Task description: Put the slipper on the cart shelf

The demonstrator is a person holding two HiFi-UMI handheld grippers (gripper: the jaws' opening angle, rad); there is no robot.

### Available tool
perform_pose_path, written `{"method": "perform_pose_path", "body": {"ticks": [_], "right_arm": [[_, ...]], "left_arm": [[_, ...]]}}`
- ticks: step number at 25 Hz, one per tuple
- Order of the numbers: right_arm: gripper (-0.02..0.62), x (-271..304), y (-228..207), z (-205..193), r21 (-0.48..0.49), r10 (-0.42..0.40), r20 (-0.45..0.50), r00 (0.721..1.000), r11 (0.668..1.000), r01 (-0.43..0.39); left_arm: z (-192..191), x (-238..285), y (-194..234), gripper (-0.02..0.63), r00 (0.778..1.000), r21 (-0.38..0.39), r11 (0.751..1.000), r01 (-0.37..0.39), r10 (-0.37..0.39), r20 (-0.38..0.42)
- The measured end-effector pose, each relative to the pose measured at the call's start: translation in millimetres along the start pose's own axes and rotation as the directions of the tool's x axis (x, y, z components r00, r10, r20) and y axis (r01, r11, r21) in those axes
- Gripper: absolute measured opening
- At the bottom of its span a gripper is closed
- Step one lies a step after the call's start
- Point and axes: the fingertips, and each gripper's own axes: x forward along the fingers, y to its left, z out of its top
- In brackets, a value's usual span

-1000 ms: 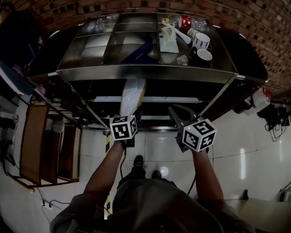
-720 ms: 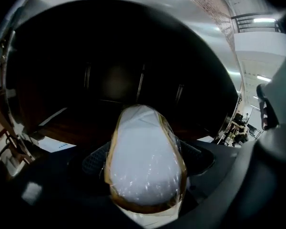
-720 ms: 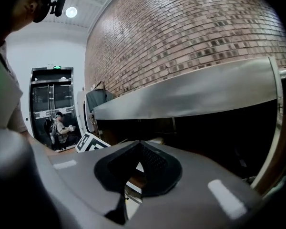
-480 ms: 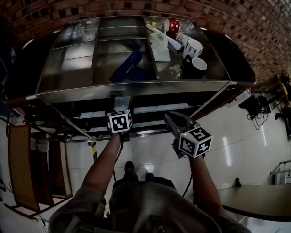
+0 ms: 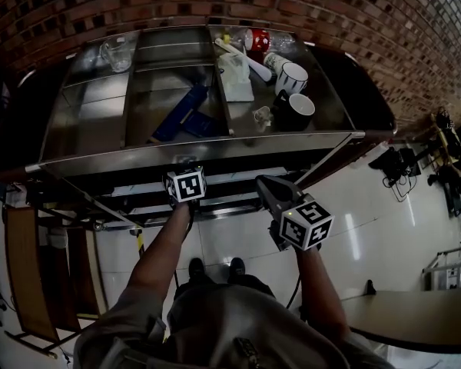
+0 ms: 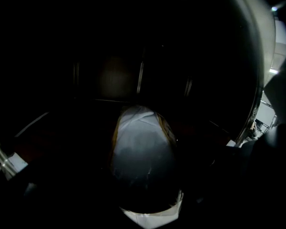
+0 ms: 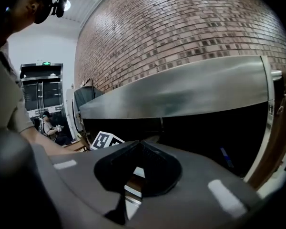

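Note:
In the left gripper view a pale slipper [image 6: 142, 159] fills the middle, close between the jaws, inside the dark space under the cart's top tray. The jaws themselves are lost in the dark. In the head view only the marker cube of my left gripper [image 5: 186, 184] shows, at the front rim of the steel cart [image 5: 215, 147]; its tips and the slipper are hidden beneath the tray. My right gripper [image 5: 263, 184] hangs to the right, just in front of the cart. In its own view the right gripper [image 7: 140, 144] is shut, with nothing between its tips.
The cart's top tray holds two mugs [image 5: 292, 75] [image 5: 296, 108], a red can [image 5: 257, 41], a glass [image 5: 115, 52] and a blue flat object [image 5: 180, 112]. A brick wall [image 5: 330, 14] runs behind. A wooden rack [image 5: 23, 267] stands at the left and a table corner [image 5: 415, 321] at the right.
My left gripper has gone forward and down under the cart's top tray with the slipper, which showed in the head view a second ago and is now hidden there. The right gripper shifted slightly.

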Motion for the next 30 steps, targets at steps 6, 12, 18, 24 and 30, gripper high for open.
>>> {"method": "perform_pose_path", "body": {"ticks": [6, 12, 18, 24, 30], "right_arm": [[0.0, -5.9, -14.8, 17.7, -0.014, 0.034, 0.042, 0.999, 0.999, -0.033], [0.0, -4.8, -10.2, 27.6, -0.021, 0.093, 0.072, 0.993, 0.996, -0.092], [0.0, 12.7, 6.5, 32.2, -0.03, 0.185, 0.085, 0.979, 0.983, -0.183], [0.0, 24.2, 28.4, 33.3, -0.011, 0.265, 0.115, 0.957, 0.964, -0.265], [0.0, 31.2, 49.6, 38.3, -0.051, 0.33, 0.115, 0.937, 0.944, -0.326]], "left_arm": [[-0.1, 4.8, -10.2, 0.451, 1.0, 0.053, 0.999, 0.011, -0.011, 0.011], [3.3, -19.6, -14.8, 0.509, 0.999, 0.058, 0.998, 0.027, -0.028, 0.019], [10.1, -60.1, -23.3, 0.505, 0.997, 0.059, 0.997, 0.058, -0.061, 0.05], [31.2, -125.8, -41.6, 0.271, 0.978, 0.096, 0.987, 0.128, -0.142, 0.155], [53.1, -180.3, -54.2, 0.111, 0.949, 0.106, 0.982, 0.156, -0.179, 0.258]]}}
